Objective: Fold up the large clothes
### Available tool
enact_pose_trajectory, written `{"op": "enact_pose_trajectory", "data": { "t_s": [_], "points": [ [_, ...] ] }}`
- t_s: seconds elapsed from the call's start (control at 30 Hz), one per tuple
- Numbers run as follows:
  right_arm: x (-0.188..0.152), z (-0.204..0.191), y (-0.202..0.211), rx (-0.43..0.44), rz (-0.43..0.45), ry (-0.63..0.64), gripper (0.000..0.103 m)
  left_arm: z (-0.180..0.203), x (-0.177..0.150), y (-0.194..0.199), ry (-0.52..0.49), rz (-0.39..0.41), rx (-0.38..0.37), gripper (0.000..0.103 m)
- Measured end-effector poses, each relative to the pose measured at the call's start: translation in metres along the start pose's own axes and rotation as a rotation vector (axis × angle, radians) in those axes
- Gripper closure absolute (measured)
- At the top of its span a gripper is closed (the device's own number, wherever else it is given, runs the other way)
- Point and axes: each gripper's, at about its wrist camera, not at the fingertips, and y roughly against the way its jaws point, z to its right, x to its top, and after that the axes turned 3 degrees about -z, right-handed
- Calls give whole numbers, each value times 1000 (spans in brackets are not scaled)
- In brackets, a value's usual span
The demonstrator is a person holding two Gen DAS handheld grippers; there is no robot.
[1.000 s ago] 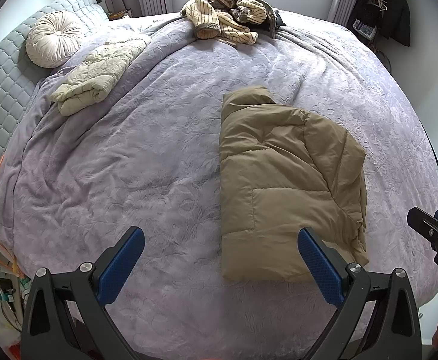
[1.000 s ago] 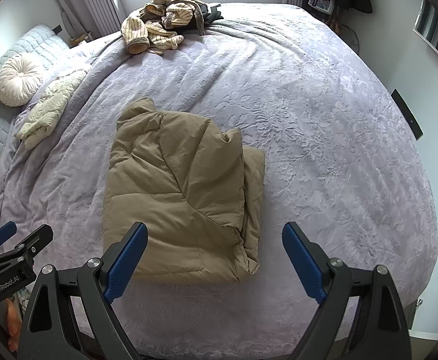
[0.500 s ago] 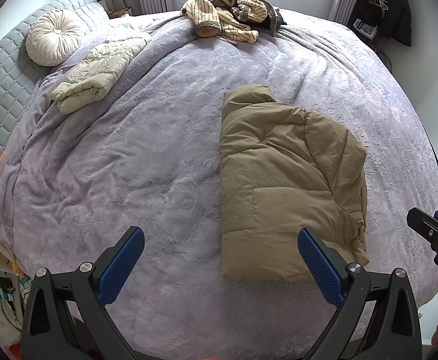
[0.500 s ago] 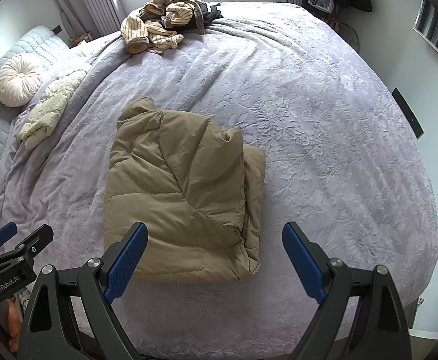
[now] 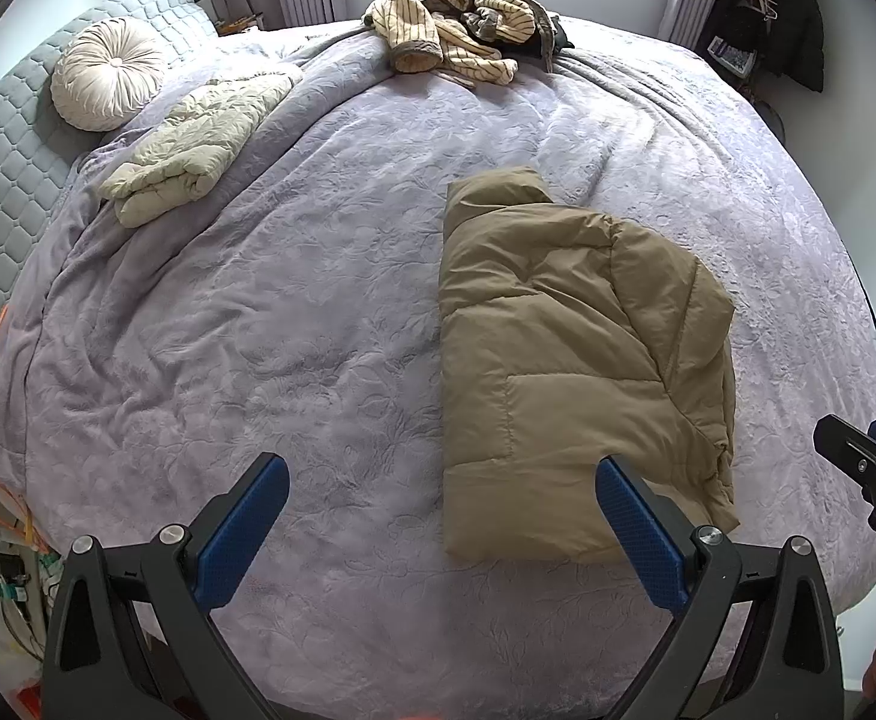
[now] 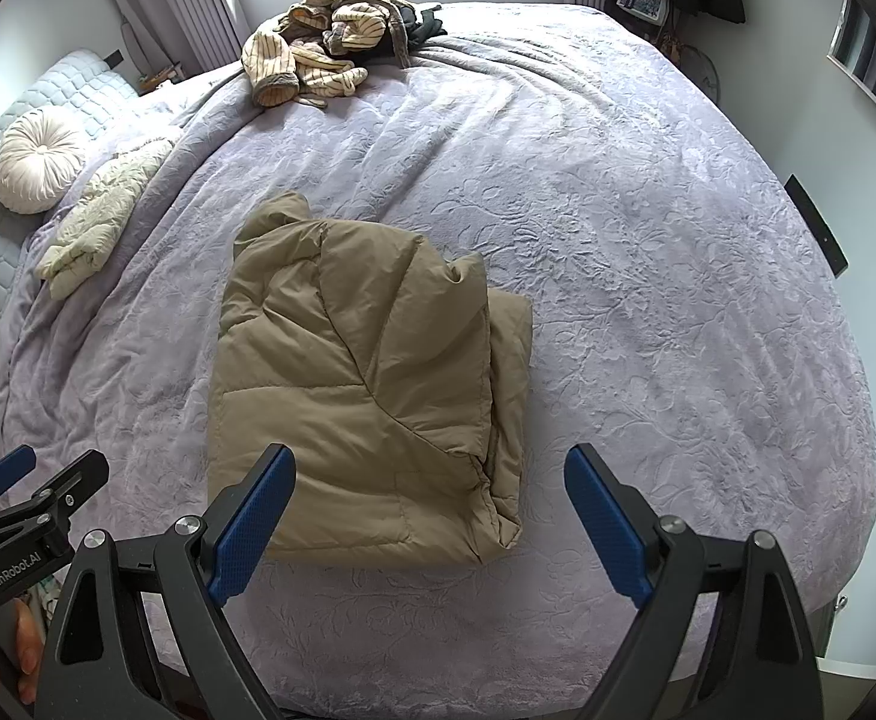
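Puffer jacket (image 6: 366,384), tan and quilted, lay folded into a thick rectangle on the lilac bedspread (image 6: 648,276), collar end pointing away from both tongs and a sleeve layered over its top. The right gripper (image 6: 430,504) hovered over the near edge of the bed with its blue-padded jaws spread wide and nothing between them; the jacket's near hem sat just ahead of its left finger (image 6: 252,525), partly behind it in the view. The left gripper (image 5: 438,516) was equally wide apart and empty, with the jacket (image 5: 570,372) ahead and to its right, the hem crossing behind its right finger (image 5: 636,534). Neither tool touched the fabric. Each gripper showed at the edge of the other's view, with fingertips of the person's hand (image 6: 0,654) visible beneath the left one. Far ahead of the tongs, a heap of striped cream-and-brown clothes (image 5: 462,18) sat near the window side of the bed. Ahead and to the left lay a folded pale-green quilted garment (image 5: 192,150), and beyond it a round pleated cushion (image 5: 108,72) leaned against the grey padded headboard (image 5: 0,180).
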Motion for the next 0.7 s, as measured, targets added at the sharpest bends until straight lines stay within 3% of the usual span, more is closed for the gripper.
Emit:
{"op": "enact_pose_trajectory", "data": {
  "t_s": [0.7],
  "points": [
    [0, 0, 0, 3, 1, 1, 10, 1, 8, -1, -19, 11, -1, 1]
  ]
}}
